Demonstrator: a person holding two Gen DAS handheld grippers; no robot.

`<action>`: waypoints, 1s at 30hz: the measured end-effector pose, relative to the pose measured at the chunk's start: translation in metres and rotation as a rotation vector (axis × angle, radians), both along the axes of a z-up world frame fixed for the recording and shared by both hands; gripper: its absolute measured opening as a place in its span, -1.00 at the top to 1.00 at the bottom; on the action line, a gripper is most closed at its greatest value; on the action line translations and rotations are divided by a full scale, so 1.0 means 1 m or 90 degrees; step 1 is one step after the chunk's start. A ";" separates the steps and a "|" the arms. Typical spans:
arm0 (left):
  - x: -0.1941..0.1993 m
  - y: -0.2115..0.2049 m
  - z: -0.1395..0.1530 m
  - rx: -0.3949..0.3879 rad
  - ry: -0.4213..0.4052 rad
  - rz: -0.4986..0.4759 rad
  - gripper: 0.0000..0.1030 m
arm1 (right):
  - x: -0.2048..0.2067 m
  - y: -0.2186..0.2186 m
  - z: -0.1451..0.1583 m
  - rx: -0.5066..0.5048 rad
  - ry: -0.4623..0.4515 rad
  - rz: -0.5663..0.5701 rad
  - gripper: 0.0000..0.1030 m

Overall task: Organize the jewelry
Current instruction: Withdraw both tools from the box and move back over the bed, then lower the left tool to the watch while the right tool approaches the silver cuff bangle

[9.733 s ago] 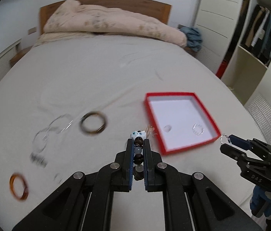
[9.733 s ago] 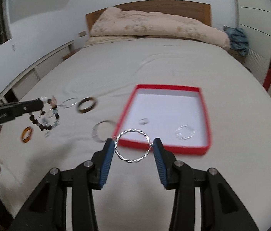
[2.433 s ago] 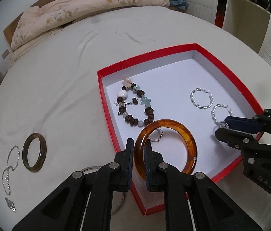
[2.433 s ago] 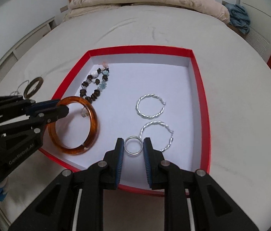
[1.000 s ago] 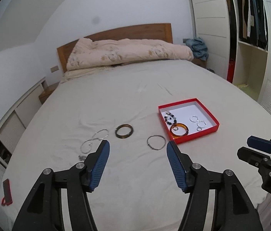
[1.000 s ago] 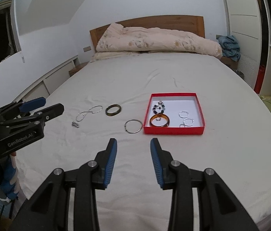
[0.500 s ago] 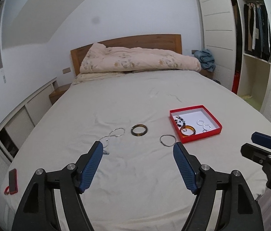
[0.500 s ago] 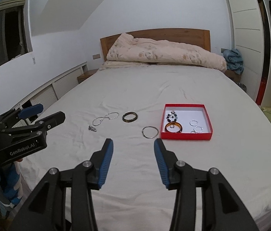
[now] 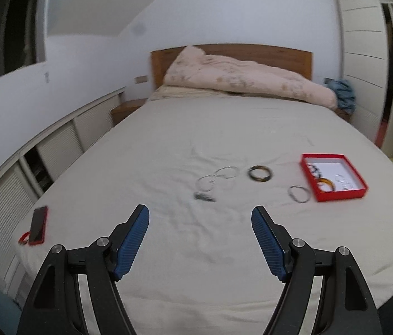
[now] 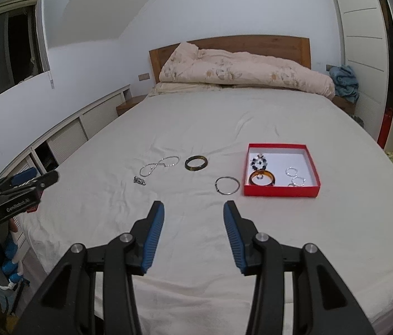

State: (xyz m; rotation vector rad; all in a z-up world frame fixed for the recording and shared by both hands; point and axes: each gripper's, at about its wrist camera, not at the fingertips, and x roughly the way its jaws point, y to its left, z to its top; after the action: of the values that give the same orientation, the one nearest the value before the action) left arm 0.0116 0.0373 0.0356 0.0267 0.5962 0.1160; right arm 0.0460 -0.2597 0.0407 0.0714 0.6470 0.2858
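Observation:
A red box (image 10: 281, 189) lies on the bed and holds a beaded bracelet (image 10: 258, 161), an amber bangle (image 10: 262, 178) and silver hoops (image 10: 294, 177). On the sheet lie a silver ring (image 10: 226, 185), a dark bangle (image 10: 195, 163) and a silver chain (image 10: 158, 167). The box (image 9: 335, 194), dark bangle (image 9: 260, 173) and chain (image 9: 215, 179) also show in the left wrist view. My left gripper (image 9: 200, 233) is open and empty, well back from the jewelry. My right gripper (image 10: 193, 224) is open and empty, also held back near the foot of the bed.
A rolled quilt (image 10: 241, 72) lies against the wooden headboard (image 10: 229, 42). A red phone (image 9: 38, 224) lies at the bed's left edge. Low cabinets (image 10: 65, 139) run along the left wall. A wardrobe (image 10: 363, 42) stands at the right.
Both grippers have let go of their pieces in the box, opened, and pulled far back from the bed. The left view has swung to the left.

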 end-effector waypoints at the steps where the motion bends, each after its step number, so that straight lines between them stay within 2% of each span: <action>1: 0.001 0.008 -0.004 -0.006 0.005 0.009 -0.46 | 0.004 0.001 -0.004 0.002 0.005 0.003 0.17; 8: 0.017 0.052 -0.034 -0.048 0.062 0.061 -0.46 | 0.030 0.004 -0.033 0.014 0.049 0.012 0.17; 16: 0.063 0.054 -0.070 -0.055 0.122 0.057 -0.46 | 0.081 0.012 -0.074 0.014 0.109 0.031 0.17; 21: 0.107 0.056 -0.088 -0.068 0.153 0.048 -0.45 | 0.114 0.012 -0.095 0.017 0.135 0.030 0.17; 30: 0.204 0.048 -0.134 -0.127 0.203 0.027 -0.28 | 0.193 0.017 -0.127 -0.004 0.164 0.053 0.17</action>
State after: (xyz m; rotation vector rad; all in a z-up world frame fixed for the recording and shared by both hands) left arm 0.2157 0.0852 -0.0980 -0.1629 0.9254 0.0938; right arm 0.2392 -0.2425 -0.0862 0.0763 0.9088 0.3588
